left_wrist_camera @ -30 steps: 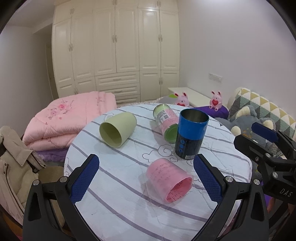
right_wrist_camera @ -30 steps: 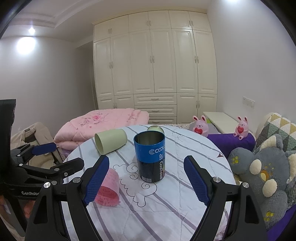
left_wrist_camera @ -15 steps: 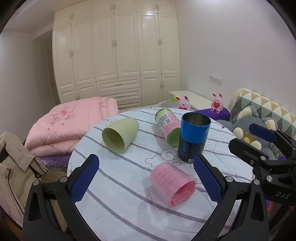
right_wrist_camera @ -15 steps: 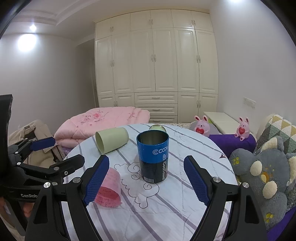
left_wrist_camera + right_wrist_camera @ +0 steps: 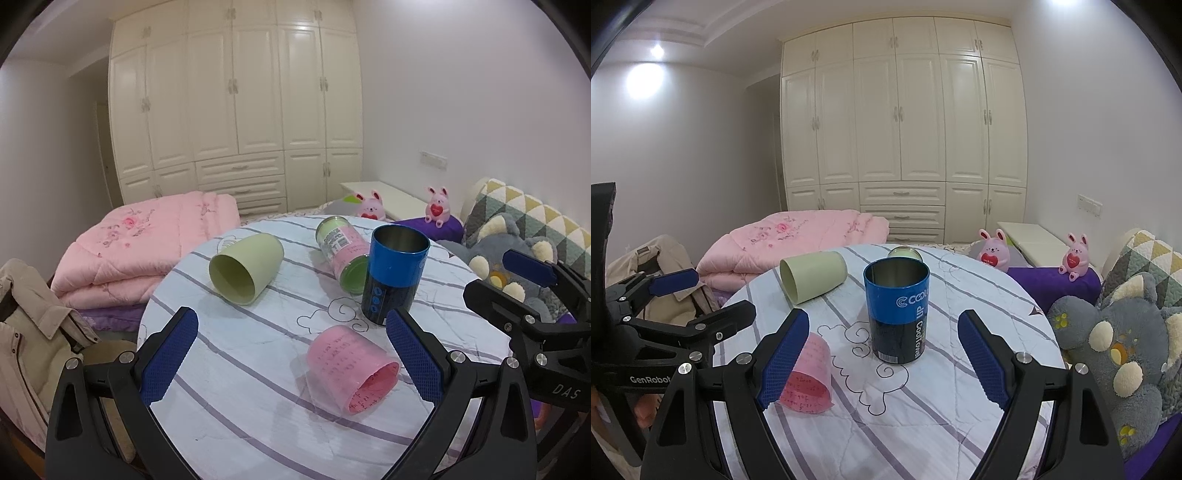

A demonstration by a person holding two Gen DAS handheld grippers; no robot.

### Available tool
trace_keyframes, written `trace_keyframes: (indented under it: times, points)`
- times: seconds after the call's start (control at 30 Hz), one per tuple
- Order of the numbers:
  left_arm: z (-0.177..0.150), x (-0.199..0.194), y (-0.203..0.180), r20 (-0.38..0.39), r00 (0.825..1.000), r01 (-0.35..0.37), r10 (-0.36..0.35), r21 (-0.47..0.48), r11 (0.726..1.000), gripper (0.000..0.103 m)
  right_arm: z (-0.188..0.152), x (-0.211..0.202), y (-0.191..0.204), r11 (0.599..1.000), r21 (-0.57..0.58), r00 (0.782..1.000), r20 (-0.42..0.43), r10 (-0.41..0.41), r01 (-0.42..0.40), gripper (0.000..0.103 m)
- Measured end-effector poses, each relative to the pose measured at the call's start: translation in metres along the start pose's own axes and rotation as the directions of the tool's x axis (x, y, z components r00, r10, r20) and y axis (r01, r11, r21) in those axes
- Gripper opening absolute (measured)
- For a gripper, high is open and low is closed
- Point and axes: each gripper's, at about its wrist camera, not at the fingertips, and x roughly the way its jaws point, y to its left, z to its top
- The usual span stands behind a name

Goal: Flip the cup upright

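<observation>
Pink and lying on its side, the cup (image 5: 352,369) rests on the striped tablecloth (image 5: 240,369) just ahead of the left gripper (image 5: 291,354), nearer its right-hand finger, open mouth turned toward the camera. Both the left gripper and the right gripper (image 5: 882,356) have their fingers spread wide and hold nothing. Between and ahead of the right gripper's fingers stands an upright blue can (image 5: 897,310), with a green cup (image 5: 812,275) on its side beyond the left-hand finger.

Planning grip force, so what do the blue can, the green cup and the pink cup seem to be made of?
Blue can: probably metal, since the bare inside looks grey and shiny under a glossy printed outside. Green cup: likely hard plastic, opaque, matte, with a thick even rim. Pink cup: apparently thin translucent plastic; its printing shows through the wall.
</observation>
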Motion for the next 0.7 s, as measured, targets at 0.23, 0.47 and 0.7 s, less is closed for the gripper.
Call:
trace_keyframes:
  times: [0.23, 0.47, 0.7]
  points:
    - [0.0, 0.002, 0.002, 0.0, 1.0, 0.003, -0.003, 0.0, 1.0, 0.103, 0.0, 0.001, 0.001, 1.0, -0.002, 1.0, -0.005, -0.001, 0.001, 0.084]
    - [0.0, 0.002, 0.003, 0.005, 1.0, 0.007, -0.007, 0.004, 1.0, 0.103, 0.0, 0.007, 0.001, 1.0, -0.001, 1.0, -0.024, -0.01, 0.01, 0.084]
    - [0.003, 0.006, 0.013, -0.002, 1.0, 0.009, -0.009, -0.009, 1.0, 0.103, -0.001, 0.023, 0.0, 1.0, 0.018, 0.999, -0.052, -0.004, 0.005, 0.084]
